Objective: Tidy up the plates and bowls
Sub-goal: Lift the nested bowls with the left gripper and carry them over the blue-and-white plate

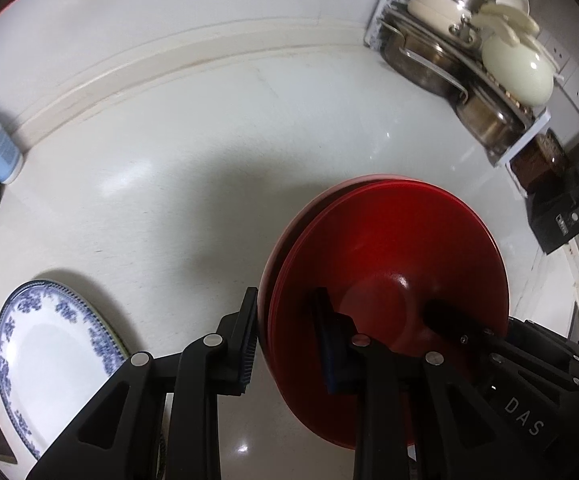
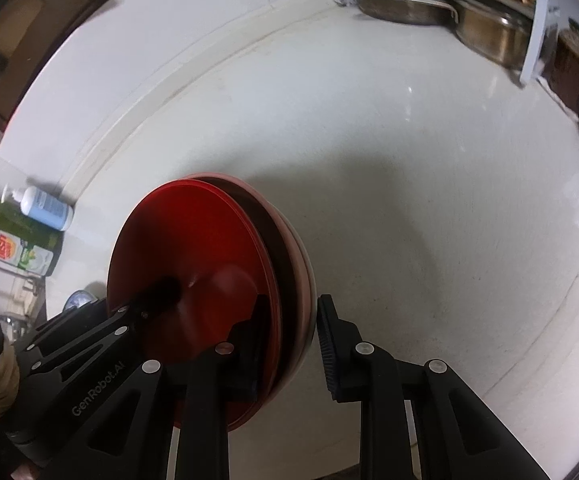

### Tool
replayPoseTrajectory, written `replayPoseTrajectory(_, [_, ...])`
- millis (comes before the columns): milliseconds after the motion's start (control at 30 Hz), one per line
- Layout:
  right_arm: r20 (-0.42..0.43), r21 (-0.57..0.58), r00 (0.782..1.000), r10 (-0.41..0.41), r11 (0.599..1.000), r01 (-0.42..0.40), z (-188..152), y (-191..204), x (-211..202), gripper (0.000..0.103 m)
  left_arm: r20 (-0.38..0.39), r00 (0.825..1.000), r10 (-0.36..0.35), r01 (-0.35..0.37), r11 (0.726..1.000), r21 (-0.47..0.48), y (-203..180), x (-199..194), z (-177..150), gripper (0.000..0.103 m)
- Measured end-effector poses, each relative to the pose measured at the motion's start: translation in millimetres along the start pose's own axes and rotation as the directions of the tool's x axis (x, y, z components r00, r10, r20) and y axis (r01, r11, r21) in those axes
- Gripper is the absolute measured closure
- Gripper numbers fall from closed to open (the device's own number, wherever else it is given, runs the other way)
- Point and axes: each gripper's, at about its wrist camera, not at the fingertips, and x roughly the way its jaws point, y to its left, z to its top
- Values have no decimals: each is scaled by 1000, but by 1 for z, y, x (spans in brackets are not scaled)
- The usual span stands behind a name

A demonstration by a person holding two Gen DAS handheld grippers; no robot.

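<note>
Both tools are gripping the same stack of red bowls (image 1: 393, 264) from opposite sides, above the white desk (image 1: 209, 128). The left tool (image 1: 289, 344) is clamped on the stack's rim, with one finger on the outside and the other finger inside the top bowl. The right tool (image 2: 289, 340) is clamped on the opposite rim in the same way, one finger inside and one outside against the pale outer wall of the stack (image 2: 193, 256). In the left wrist view the right tool's inner finger is showing as a dark shape reaching into the bowl (image 1: 445, 316), and in the right wrist view the left tool is reaching in from the lower left (image 2: 157, 292).

The bowls are sitting nested, rims slightly offset, and are appearing tilted toward each camera. Whether the stack is touching the desk cannot be told.

A blue-and-white patterned plate (image 1: 53, 360) is lying on the desk to the left of the left tool, well apart from the bowls. A rack of metal pots and cream lids (image 1: 469, 64) is standing at the far right corner. Two bottles (image 2: 37, 224) are standing at the left edge by the wall.
</note>
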Motion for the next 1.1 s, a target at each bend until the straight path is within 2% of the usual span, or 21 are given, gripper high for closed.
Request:
replayPoseTrajectory(300, [39,-90,999,33,996,-29,-2,37,-23,78,87,996,28,-22,997,-71,34,-45,-10,76])
replayPoseTrajectory(533, [52,-192,997,63,980,-52,-9,82,-32,78,137,989,59,-38,988,-151,72,-75,-21,76])
replayPoseTrajectory(833, [36,-319,993,115,943,-98,-28,142,-39,78,175,976,132,-84,962,-261,124,-111,-49,76])
replayPoseTrajectory(1100, [-11,-406,987,159,902,-150,-47,187,-34,78,171,967,191,-123,931,-344,165,-129,-73,76])
